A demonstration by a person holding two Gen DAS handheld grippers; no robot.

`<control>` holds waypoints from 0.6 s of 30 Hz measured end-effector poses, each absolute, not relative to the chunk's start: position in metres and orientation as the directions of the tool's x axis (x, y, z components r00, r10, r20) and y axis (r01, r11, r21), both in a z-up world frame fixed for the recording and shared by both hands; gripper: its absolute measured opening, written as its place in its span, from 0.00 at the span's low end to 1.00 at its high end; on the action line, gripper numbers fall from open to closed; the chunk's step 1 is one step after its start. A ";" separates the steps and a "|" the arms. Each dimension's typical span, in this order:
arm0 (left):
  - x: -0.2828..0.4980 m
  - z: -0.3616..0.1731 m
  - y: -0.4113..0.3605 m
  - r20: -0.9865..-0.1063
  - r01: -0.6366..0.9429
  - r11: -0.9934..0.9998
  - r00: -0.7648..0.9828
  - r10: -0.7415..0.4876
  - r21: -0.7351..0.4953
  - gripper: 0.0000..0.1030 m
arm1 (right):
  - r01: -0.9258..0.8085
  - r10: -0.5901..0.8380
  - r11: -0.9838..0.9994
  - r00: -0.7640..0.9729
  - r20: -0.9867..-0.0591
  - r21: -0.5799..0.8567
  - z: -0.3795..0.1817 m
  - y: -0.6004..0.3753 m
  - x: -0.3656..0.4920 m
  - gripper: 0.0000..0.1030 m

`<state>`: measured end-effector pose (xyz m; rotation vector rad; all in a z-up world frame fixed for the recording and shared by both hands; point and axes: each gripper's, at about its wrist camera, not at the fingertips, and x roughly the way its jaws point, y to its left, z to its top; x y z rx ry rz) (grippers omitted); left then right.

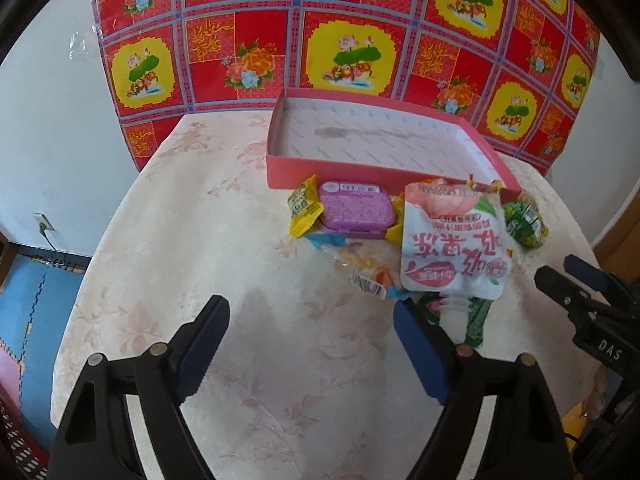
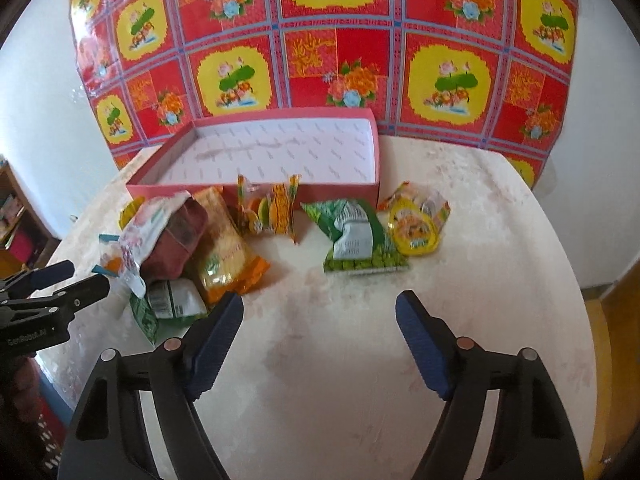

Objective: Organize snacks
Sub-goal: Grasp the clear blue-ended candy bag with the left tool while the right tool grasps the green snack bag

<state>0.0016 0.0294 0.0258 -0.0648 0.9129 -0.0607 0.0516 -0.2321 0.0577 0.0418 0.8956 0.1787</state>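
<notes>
box: one pink box (image 2: 256, 194) at the far side of the bench (image 2: 360, 340), nothing in it yet as far as I can see
snacks: all still out on the bench, bunched along the box's near wall
left gripper (image 1: 310, 318): jaws spread, nothing between them, only bare bench
right gripper (image 2: 320, 314): same deal, jaws spread and holding nothing
key relation: the white peach pouch (image 1: 452, 240) lies just ahead and to the right of the left jaws, long axis running near-to-far with the spout toward the gripper, so I'd guess left goes for that one
right side: green pea bag (image 2: 360, 240) sits straight ahead of the right jaws, a bit further off, nearly touching the yellow jelly cup (image 2: 412, 226)
count: one purple tin (image 1: 354, 210), one orange bag (image 2: 228, 248), one peach pouch, one pea bag, one jelly cup, plus several small wrapped bits I can't count properly in the pile
</notes>
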 end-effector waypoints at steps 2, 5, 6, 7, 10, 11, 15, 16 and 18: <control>0.001 0.029 0.029 -0.784 0.023 0.996 0.615 -0.079 -0.083 0.85 | -0.147 0.181 0.983 0.622 -0.762 0.113 0.061 -0.233 0.055 0.78; 0.000 0.033 0.031 -0.778 0.020 0.996 0.623 -0.083 -0.090 0.85 | -0.158 0.186 0.981 0.633 -0.752 0.110 0.064 -0.234 0.058 0.77; -0.001 0.034 0.031 -0.775 0.019 0.995 0.626 -0.084 -0.093 0.85 | -0.161 0.187 0.981 0.635 -0.749 0.109 0.064 -0.234 0.061 0.77; -0.001 0.036 0.032 -0.774 0.016 0.995 0.628 -0.085 -0.096 0.85 | -0.163 0.188 0.981 0.636 -0.749 0.108 0.064 -0.234 0.062 0.77; -0.001 0.037 0.034 -0.774 0.010 0.996 0.628 -0.078 -0.092 0.85 | -0.163 0.191 0.980 0.635 -0.749 0.111 0.064 -0.237 0.068 0.75; 0.000 0.037 0.035 -0.776 0.004 0.996 0.627 -0.071 -0.088 0.85 | -0.161 0.191 0.980 0.634 -0.750 0.113 0.063 -0.238 0.071 0.74; 0.004 0.037 0.041 -0.780 -0.022 0.995 0.623 -0.066 -0.102 0.85 | -0.161 0.192 0.980 0.634 -0.749 0.114 0.063 -0.241 0.078 0.73; 0.005 0.037 0.041 -0.780 -0.025 0.994 0.622 -0.066 -0.105 0.84 | -0.161 0.190 0.981 0.635 -0.748 0.113 0.062 -0.241 0.079 0.73; 0.007 0.037 0.042 -0.781 -0.029 0.993 0.621 -0.071 -0.113 0.84 | -0.157 0.188 0.981 0.635 -0.749 0.113 0.061 -0.242 0.082 0.72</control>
